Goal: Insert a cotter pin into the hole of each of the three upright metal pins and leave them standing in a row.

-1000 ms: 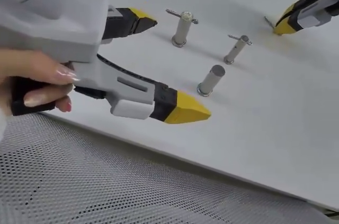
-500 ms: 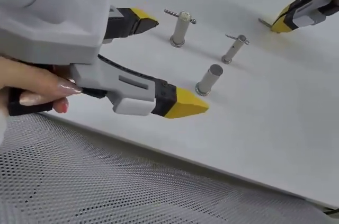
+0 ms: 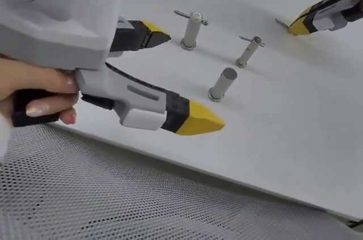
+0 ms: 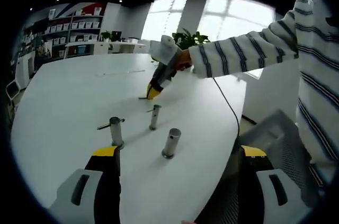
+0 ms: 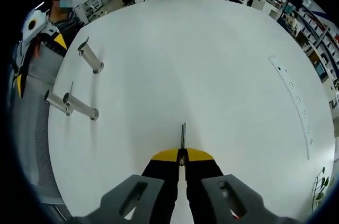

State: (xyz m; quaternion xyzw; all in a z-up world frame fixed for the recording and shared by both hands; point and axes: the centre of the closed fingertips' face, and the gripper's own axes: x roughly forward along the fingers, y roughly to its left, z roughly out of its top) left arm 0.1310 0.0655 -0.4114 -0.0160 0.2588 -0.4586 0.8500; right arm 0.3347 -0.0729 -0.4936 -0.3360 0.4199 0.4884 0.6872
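- The right hand-held gripper (image 5: pixel 183 156) is staying clamped on a cotter pin (image 5: pixel 183 136) at the far side of the bench (image 3: pixel 283 132), barely nearer than a second ago.
- The left hand-held gripper (image 3: pixel 191 80) is still holding its jaws wide beside the bare metal pin (image 3: pixel 223 84), gripping nothing.
- The far pin (image 3: pixel 191 29) and middle pin (image 3: pixel 249 51) are standing already fitted, so probably one insertion is remaining.

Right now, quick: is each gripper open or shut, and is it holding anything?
Left gripper: open, holding nothing.
Right gripper: shut on a cotter pin.
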